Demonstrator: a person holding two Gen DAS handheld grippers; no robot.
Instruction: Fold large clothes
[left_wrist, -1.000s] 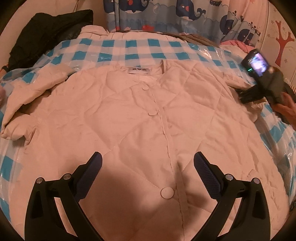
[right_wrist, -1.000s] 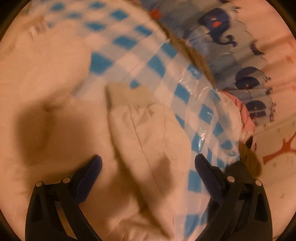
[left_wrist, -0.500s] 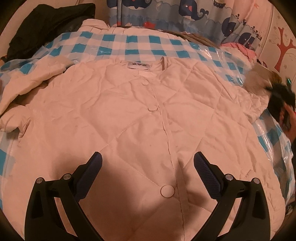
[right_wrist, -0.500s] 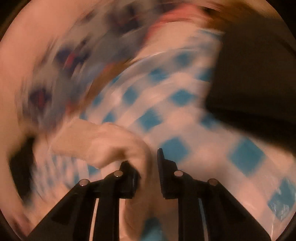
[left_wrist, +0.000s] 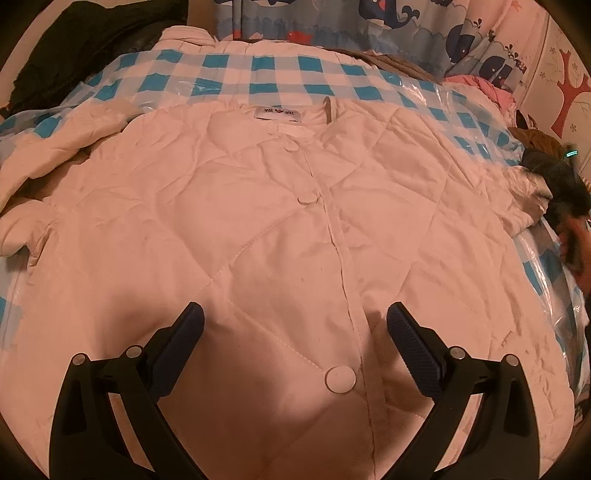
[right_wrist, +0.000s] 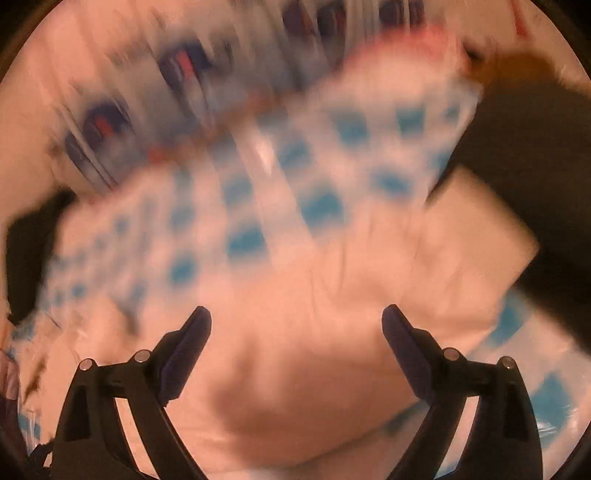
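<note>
A: What changed over the last second?

B: The right tongs (right_wrist: 296, 354) pinched the jacket's sleeve (right_wrist: 424, 258) half a second back, jaws nearly together on the pale cloth. Now they are opening again and stand wide. The sleeve lies ahead of and below them, loose, with no pad pressing it. That view is badly smeared, so I cannot tell exactly how the cuff lies.

A: And seen from the other side?

B: In the left view the sleeve end (left_wrist: 524, 199) sits bunched well off to the right of the left tongs (left_wrist: 295, 332), beside the right-hand tool (left_wrist: 565, 192). A second ago that sleeve lay flatter there.

A: Meaning for the fold?

B: My read: a brief tug to reposition the sleeve, then release. No fold across the body yet. The jacket (left_wrist: 258, 229) is spread front-up and buttoned on the checked cover (left_wrist: 280, 74) of the bed, collar away from the left tongs.

A: Left tongs?

B: Wide apart, hovering over the lower front, empty, with the bottom button (left_wrist: 340, 379) between and just beneath the jaws. They have barely moved.
</note>
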